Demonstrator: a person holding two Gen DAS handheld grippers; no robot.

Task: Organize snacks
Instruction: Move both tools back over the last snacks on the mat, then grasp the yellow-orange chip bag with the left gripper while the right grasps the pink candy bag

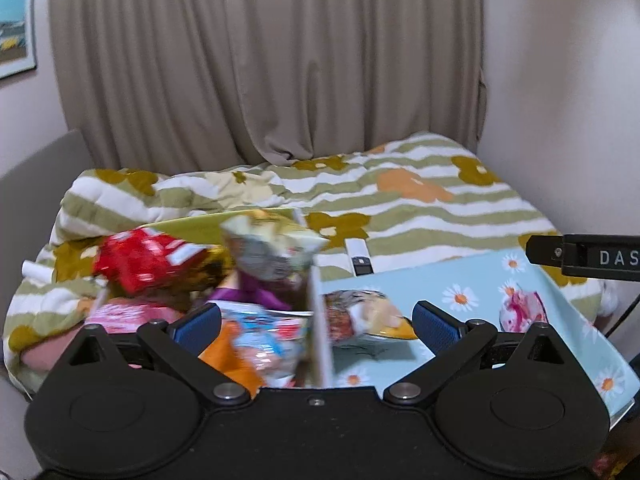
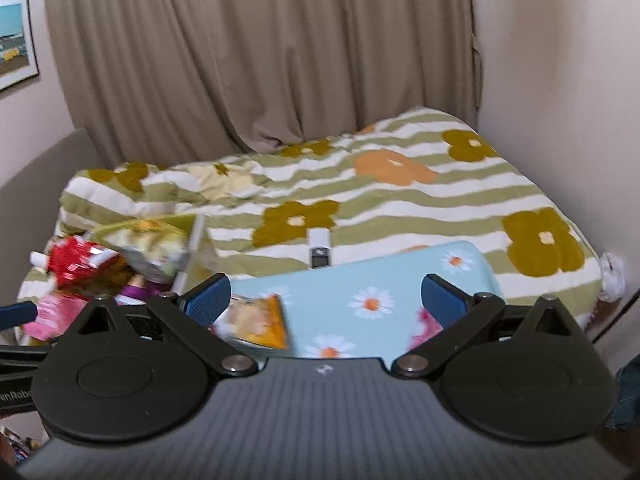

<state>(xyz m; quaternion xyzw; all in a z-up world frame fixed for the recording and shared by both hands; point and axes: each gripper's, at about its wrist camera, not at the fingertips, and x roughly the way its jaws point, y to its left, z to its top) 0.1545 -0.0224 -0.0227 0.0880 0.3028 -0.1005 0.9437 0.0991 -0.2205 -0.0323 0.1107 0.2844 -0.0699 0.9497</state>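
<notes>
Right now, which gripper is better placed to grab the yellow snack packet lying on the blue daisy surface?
Right gripper, probably: open, with the yellow snack packet by its left finger. The left gripper, also open, straddles the box wall.

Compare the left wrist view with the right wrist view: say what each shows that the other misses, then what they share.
Only the left wrist view shows the box's inside up close, with an orange packet low in it, and the right gripper's black body at its right edge.

Only the right wrist view shows the quilt's right edge.

Both show the red packet, the yellow-cornered packet and pink packet on the daisy tray, the curtain, and open jaws on each gripper.
</notes>
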